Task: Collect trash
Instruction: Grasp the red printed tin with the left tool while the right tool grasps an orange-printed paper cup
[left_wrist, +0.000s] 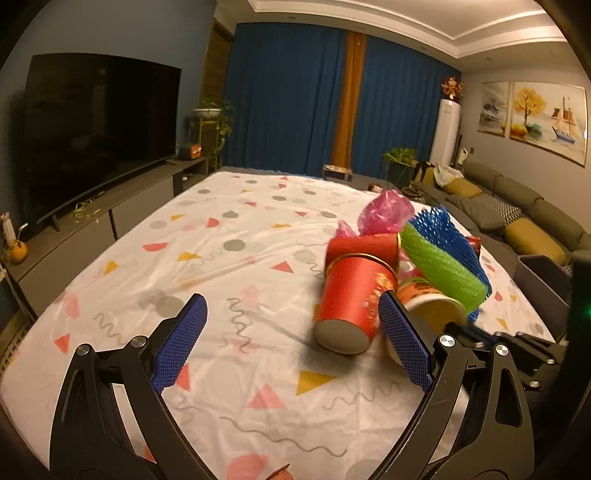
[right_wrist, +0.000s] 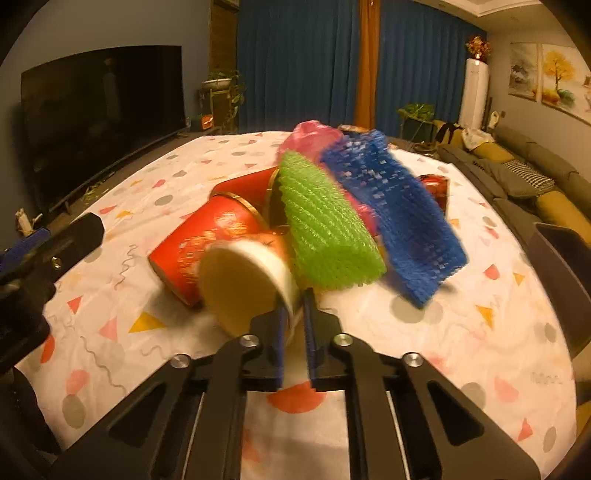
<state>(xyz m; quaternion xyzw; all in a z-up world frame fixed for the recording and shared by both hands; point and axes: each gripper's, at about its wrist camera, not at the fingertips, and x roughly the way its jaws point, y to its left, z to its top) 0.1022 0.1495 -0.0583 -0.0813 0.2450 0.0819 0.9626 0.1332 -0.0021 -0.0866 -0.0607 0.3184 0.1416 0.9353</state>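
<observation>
A heap of trash lies on the patterned tablecloth: a red paper cup on its side, a second red cup behind it, a cream-rimmed paper cup, a green foam net, a blue foam net and a pink plastic bag. My left gripper is open, the red cup just inside its right finger. My right gripper is shut on the rim of the cream-rimmed cup, which also shows in the left wrist view.
A dark grey bin stands at the table's right edge, also in the right wrist view. A sofa runs along the right wall. A TV on a low cabinet stands to the left. Blue curtains hang behind.
</observation>
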